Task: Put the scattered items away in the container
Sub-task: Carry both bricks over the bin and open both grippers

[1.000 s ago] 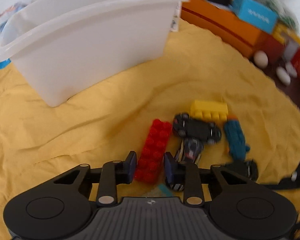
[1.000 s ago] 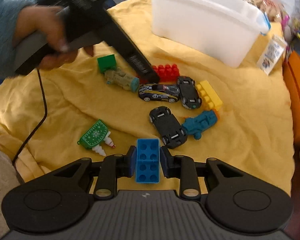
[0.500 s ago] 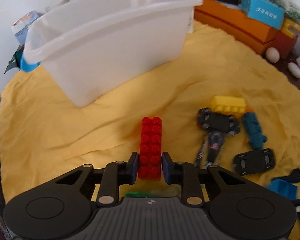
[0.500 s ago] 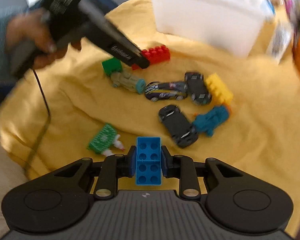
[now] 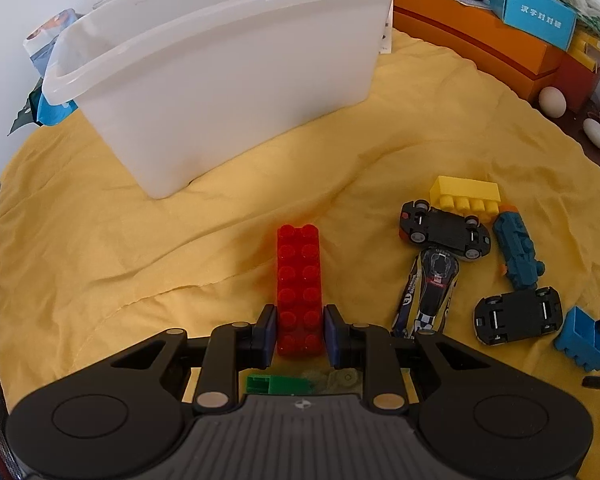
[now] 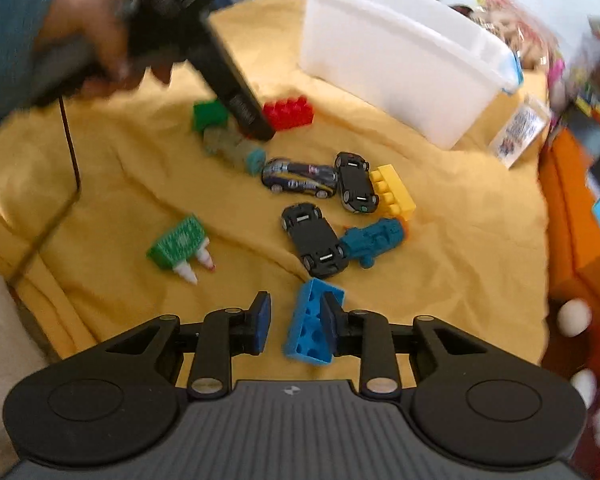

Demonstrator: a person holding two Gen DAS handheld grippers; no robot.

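In the left wrist view my left gripper (image 5: pixel 299 334) is shut on the near end of a long red brick (image 5: pixel 299 276), which points toward the white bin (image 5: pixel 228 80). The right wrist view shows the same red brick (image 6: pixel 290 112) at the left gripper's tip. My right gripper (image 6: pixel 295 326) stands open. A blue brick (image 6: pixel 310 332) lies tilted, hollow side up, against its right finger, and the left pad is clear of it. Two black cars (image 6: pixel 316 240), a patterned car (image 6: pixel 298 178), a yellow brick (image 6: pixel 392 194) and a teal toy (image 6: pixel 370 240) lie scattered on the yellow cloth (image 6: pixel 460 280).
A green block (image 6: pixel 208 114) and a grey-teal toy (image 6: pixel 232 148) lie under the left gripper. A green tag with white tips (image 6: pixel 178 246) sits left of centre. Orange boxes (image 5: pixel 480 36) and white eggs (image 5: pixel 552 100) border the cloth on the right. A person's hand (image 6: pixel 96 52) holds the left gripper.
The left jaws, open around the red brick a second ago, have shut on it. The blue brick, held square in the right pads earlier, has tipped out toward the right finger.
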